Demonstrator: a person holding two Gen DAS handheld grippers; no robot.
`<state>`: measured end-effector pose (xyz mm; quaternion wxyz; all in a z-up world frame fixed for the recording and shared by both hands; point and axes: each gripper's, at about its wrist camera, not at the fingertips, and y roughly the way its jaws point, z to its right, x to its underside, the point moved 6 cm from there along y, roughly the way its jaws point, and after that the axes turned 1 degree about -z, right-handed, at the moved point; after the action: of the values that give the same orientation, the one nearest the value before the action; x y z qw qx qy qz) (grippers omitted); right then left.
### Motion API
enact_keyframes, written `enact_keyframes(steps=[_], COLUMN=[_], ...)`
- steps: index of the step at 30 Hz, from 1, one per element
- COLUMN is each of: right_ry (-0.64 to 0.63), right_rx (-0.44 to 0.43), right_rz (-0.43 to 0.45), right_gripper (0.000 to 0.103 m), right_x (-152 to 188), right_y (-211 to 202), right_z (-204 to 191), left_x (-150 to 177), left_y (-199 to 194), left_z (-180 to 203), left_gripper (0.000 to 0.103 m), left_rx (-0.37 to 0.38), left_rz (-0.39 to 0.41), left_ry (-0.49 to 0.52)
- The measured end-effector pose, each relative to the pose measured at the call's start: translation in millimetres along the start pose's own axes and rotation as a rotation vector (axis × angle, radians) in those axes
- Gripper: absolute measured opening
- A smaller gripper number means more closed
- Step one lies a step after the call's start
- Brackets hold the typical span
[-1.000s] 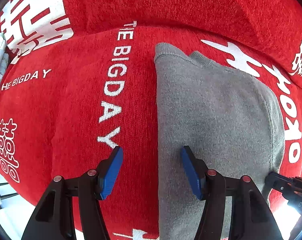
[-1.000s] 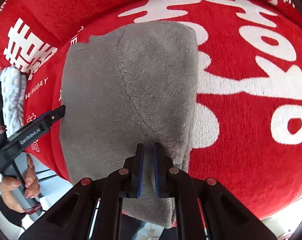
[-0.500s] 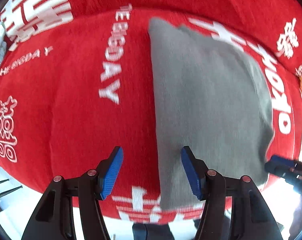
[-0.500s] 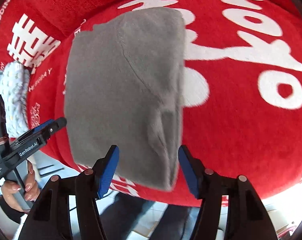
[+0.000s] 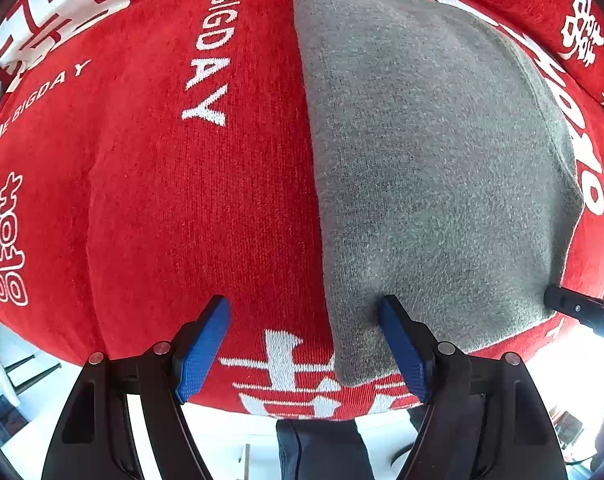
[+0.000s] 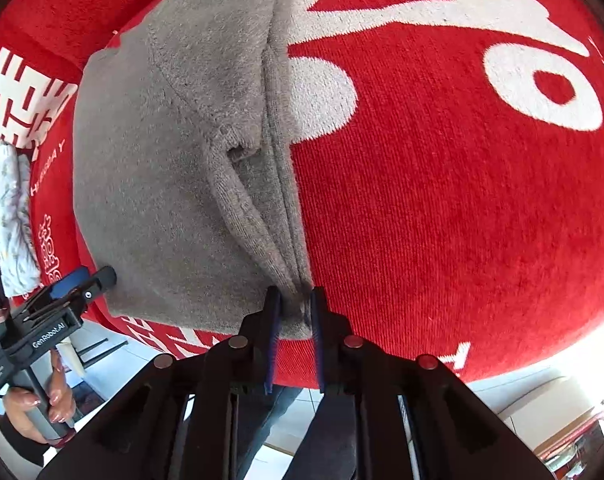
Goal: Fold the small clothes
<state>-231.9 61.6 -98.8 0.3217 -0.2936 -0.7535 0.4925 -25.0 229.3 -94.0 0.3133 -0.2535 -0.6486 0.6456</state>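
Left wrist: our left hand-held gripper (image 5: pixel 304 344) hangs released astride the folded grey sweater (image 5: pixel 430 168) on the red blanket (image 5: pixel 141 200). Right wrist: our right hand-held gripper (image 6: pixel 293 312), released half a second ago, has re-clenched the sweater's corner, readying another fold.

grey garment (image 5: pixel 430 168) | folded flat | on red cloth (image 5: pixel 173 200)

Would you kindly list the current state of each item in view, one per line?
grey garment: folded, flat on the cloth, near corner pinched.
right gripper: shut on the garment's near right corner.
left gripper: open, fingers astride the garment's near left edge.
red cloth: spread out under the garment.
patterned white fabric: bundled at the cloth's left edge.
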Motion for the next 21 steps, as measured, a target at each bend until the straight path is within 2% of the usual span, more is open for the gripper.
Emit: enact_keyframes(steps=[5,10,21], right_ry=[0.020,0.009,0.023], right_rx=[0.008,0.052,0.058], right_rz=[-0.020,-0.034,-0.029], right_gripper=[0.018,0.019,0.020], right_x=[-1,-2,-7], right_y=[-6,-15,-41], right_z=[1,-6,-13], left_x=[6,13,13], left_y=[-16,-34,-65], left_z=[5,13,28], left_gripper=[0.078,0.078,0.078], left_rx=[-0.011,-0.016,0.019], left_rz=[-0.004,0.004,0.009], left_ry=[0.015,0.018,0.018])
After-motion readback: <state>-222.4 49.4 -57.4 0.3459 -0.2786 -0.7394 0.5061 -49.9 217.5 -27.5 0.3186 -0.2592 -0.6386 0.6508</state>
